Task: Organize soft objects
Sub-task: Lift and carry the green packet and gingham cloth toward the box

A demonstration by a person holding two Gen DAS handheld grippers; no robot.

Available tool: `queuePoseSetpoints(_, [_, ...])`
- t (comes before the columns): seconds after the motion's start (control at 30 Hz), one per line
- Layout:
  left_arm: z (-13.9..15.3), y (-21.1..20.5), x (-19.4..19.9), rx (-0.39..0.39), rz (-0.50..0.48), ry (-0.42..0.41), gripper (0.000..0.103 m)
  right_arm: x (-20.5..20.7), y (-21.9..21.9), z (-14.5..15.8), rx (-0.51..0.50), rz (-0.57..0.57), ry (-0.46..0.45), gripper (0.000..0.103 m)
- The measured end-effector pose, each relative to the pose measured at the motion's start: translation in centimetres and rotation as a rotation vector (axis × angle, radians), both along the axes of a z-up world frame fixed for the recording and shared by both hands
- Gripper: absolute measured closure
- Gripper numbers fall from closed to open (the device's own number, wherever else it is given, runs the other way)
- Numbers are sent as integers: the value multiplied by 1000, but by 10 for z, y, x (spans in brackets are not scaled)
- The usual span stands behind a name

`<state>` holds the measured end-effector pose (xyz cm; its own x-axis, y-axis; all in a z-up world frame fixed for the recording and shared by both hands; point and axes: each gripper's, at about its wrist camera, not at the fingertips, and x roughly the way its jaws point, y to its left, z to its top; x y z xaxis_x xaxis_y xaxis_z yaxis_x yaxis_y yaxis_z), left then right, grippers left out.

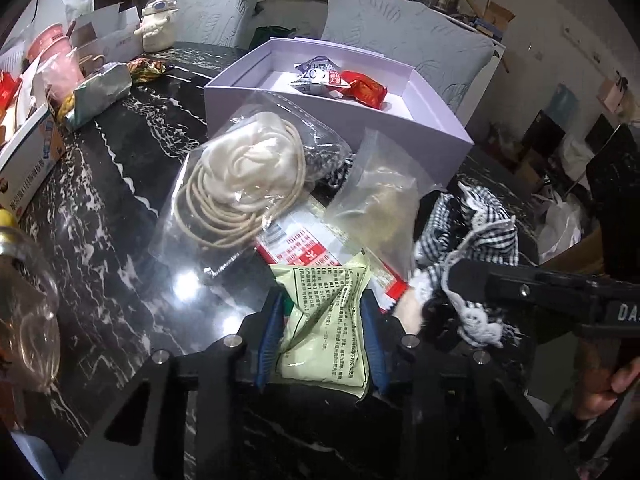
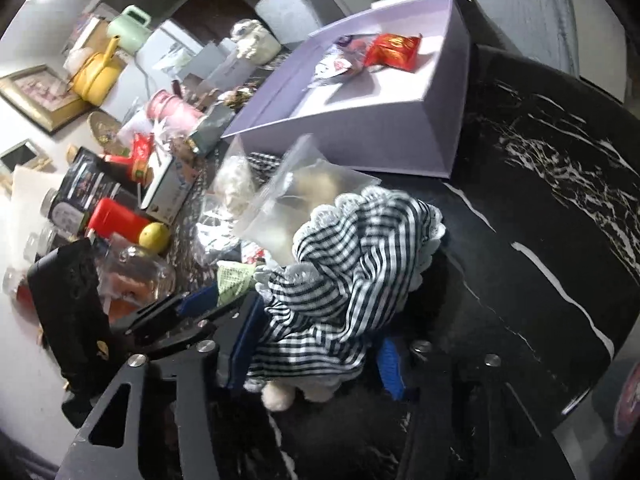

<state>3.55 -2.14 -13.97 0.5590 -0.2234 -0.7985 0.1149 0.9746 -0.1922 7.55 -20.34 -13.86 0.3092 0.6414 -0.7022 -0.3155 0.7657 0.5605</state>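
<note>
My left gripper [image 1: 324, 320] is shut on a pale green printed packet [image 1: 326, 332] above the black marble table [image 1: 120, 208]. My right gripper [image 2: 316, 344] is shut on a black-and-white checked cloth doll [image 2: 344, 280]; the doll also shows in the left wrist view [image 1: 468, 224]. A lilac open box [image 1: 360, 120] stands beyond, holding a red snack packet [image 1: 366, 88] and a silver-blue one [image 1: 316, 74]. In front of it lie a clear bag of cream cord and cloth [image 1: 244, 184], a frosted bag [image 1: 380, 196] and a red-and-white packet [image 1: 304, 248].
Clutter fills the table's left: a white astronaut figure [image 1: 158, 24], pink cups [image 1: 48, 46], a foil bag [image 1: 100, 92], a medicine box [image 1: 28, 160], a clear bottle [image 1: 24, 304]. Two pale upholstered chairs [image 1: 408, 36] stand behind the table. A lemon [image 2: 154, 236] and red can [image 2: 116, 218] lie left.
</note>
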Motion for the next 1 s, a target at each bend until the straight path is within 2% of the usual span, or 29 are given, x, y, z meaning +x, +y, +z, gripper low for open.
queuePoseSetpoints(0.03, [1, 0, -2, -6, 1, -2, 67, -2, -1, 2, 15, -2, -12, 64])
queuePoseSetpoints(0.07, [3, 0, -4, -11, 5, -4, 67, -3, -2, 4, 26, 1, -24, 64])
queuePoseSetpoints(0.2, [11, 1, -13, -27, 17, -24, 67, -11, -3, 10, 33, 21, -67, 65])
queuePoseSetpoints(0.33, [22, 0, -21, -39, 29, -51, 67, -20, -5, 12, 56, 28, -74, 65])
queuePoseSetpoints(0.77, [72, -12, -49, -10, 39, -211, 67, -56, -19, 52, 90, 56, -218, 65])
queuePoseSetpoints(1.0, [96, -16, -40, -22, 21, -278, 67, -56, -21, 72, 88, 67, -271, 65])
